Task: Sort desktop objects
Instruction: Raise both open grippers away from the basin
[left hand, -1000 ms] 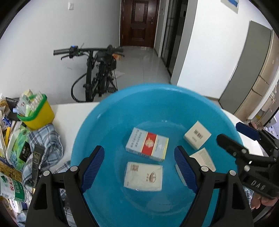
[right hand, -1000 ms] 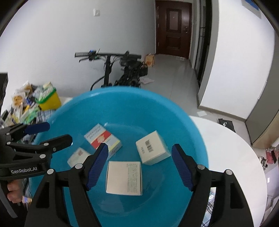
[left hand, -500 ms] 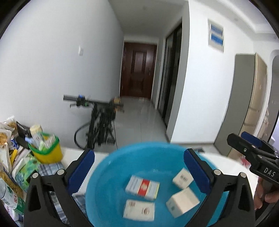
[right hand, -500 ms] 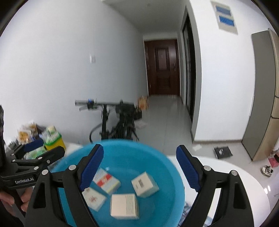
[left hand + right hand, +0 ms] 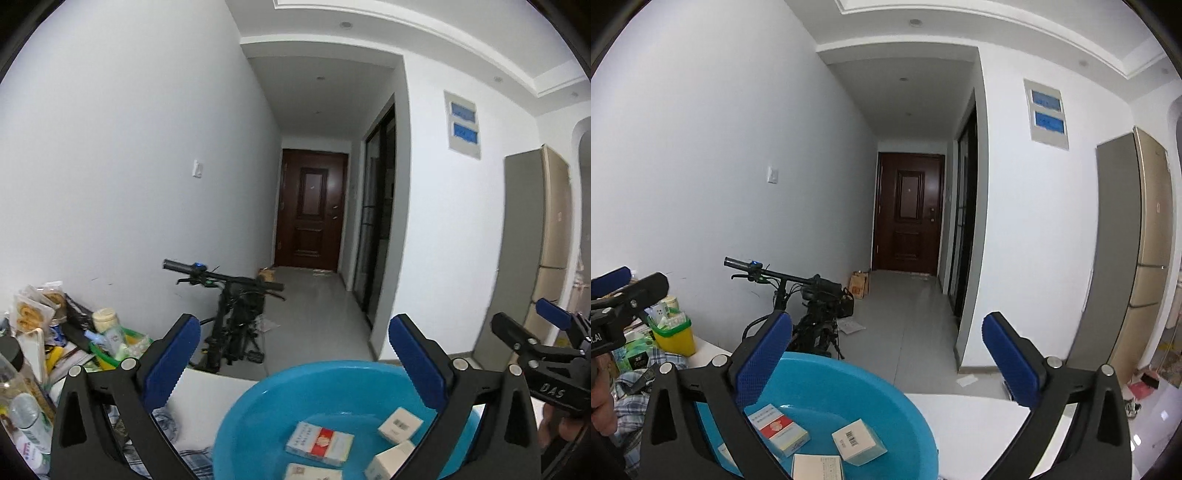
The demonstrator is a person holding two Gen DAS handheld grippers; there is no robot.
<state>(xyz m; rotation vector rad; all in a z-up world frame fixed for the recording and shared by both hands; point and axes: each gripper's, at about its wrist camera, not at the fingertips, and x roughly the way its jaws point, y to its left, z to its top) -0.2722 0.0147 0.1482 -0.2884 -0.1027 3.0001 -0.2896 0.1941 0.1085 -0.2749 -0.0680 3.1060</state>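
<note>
With both the left gripper (image 5: 290, 360) and right gripper (image 5: 886, 360) spread wide and empty above the blue basin (image 5: 905, 402), whose four boxes (red-striped box (image 5: 320, 443) included) lie inside, a blind reach could clip its rim and tip it.
</note>
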